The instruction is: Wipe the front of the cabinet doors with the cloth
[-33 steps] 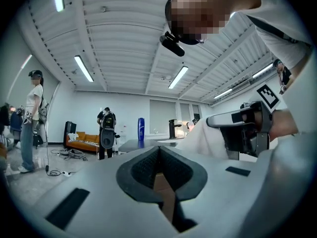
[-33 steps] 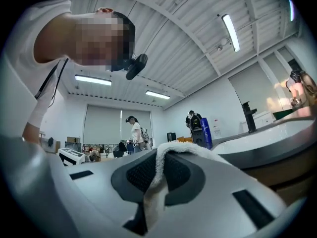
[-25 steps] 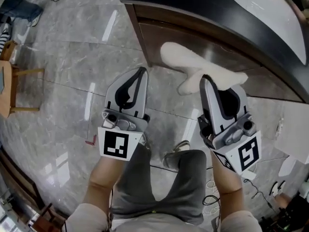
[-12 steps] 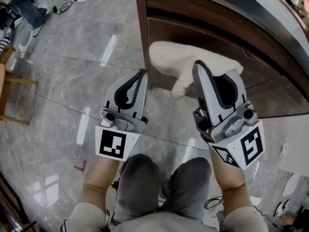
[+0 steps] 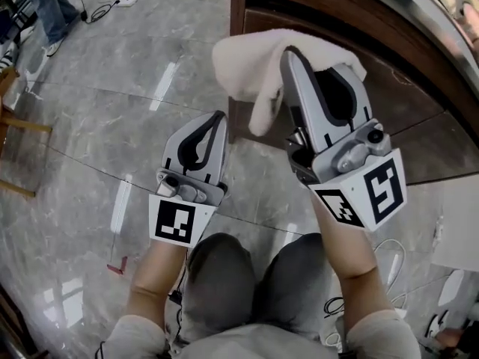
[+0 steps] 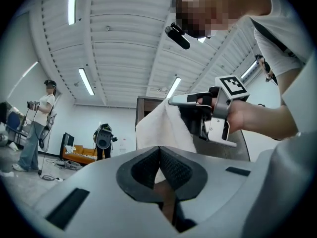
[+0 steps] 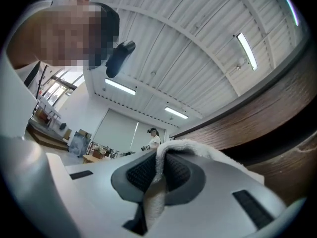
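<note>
Noted at far left a wooden chair on the grey marble floor, with a cable lying near the top edge.

Found the left forearm stretched forward and down past the knees, wrist straight. Found the left gripper held low above the floor, just left of the cabinet's corner, tips pointing away from the body. Confirmed in the left gripper view: jaws closed pad against pad, nothing clamped between them. Recorded its marker cube facing up at the rear.

Found the cloth, white and fluffy, draped over the tip of the right gripper and hanging down its left side, in front of the left end of the cabinet door. Could not establish contact between cloth and wood from any view.

Found the right forearm raised higher and reaching further forward than the left, with the gripper angled up toward the cabinet. Confirmed in the right gripper view: jaws clamped on a fold of the cloth, pinched between the two dark pads.

Recorded the cabinet door as dark brown wood, running off to the right edge.
</note>
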`<state>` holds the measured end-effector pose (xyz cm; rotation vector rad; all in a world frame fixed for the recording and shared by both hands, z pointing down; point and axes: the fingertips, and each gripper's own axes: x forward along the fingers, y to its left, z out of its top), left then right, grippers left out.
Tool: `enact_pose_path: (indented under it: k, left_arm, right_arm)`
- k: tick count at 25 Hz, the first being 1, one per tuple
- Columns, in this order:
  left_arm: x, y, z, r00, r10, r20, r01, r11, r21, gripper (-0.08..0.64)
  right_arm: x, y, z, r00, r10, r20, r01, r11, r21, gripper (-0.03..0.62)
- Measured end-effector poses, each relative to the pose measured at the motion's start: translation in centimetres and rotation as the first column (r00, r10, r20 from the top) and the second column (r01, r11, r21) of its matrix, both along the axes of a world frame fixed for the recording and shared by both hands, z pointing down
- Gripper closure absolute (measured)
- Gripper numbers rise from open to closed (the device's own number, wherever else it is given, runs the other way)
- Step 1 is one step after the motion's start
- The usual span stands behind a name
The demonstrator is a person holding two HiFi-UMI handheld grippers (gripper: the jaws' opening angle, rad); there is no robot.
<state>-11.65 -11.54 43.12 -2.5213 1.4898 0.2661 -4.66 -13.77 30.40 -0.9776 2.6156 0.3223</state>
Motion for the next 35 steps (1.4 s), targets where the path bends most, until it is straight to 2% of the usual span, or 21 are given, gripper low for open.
enact_pose_path:
  k: [7,14,18,23,35]
  left_arm:
    - [-0.6,0.0,-0.8,1.0,0.004,-0.028,-0.003,0.999,0.051,0.543]
    - [-0.5,-0.2,0.4,0.999,0.009,-0.043,-0.007,0.999,0.034,0.543]
    - [-0.3,-0.5,-0.2,0.999,0.005,-0.054,0.0,0.997,0.075,0.543]
    - [2.0,-0.3,0.6,0.998,0.037,-0.049,-0.034,0.998,0.057,0.543]
    - [5.5,-0.4,0.9,0.998,0.051,-0.042,-0.048,0.997,0.057,0.543]
  right_arm:
    - [-0.5,-2.7,0.3,0.997,0.073,-0.018,-0.073,0.997,0.015,0.54]
    - [0.4,-4.5,1.3,0.99,0.123,-0.062,-0.123,0.992,0.011,0.54]
    - [0.7,-4.1,1.2,0.989,0.129,-0.077,-0.127,0.991,0.03,0.54]
    - [3.2,-3.6,0.9,0.989,0.14,-0.052,-0.138,0.99,0.035,0.54]
    - [8.3,-2.6,0.9,0.985,0.166,-0.053,-0.164,0.985,0.052,0.54]
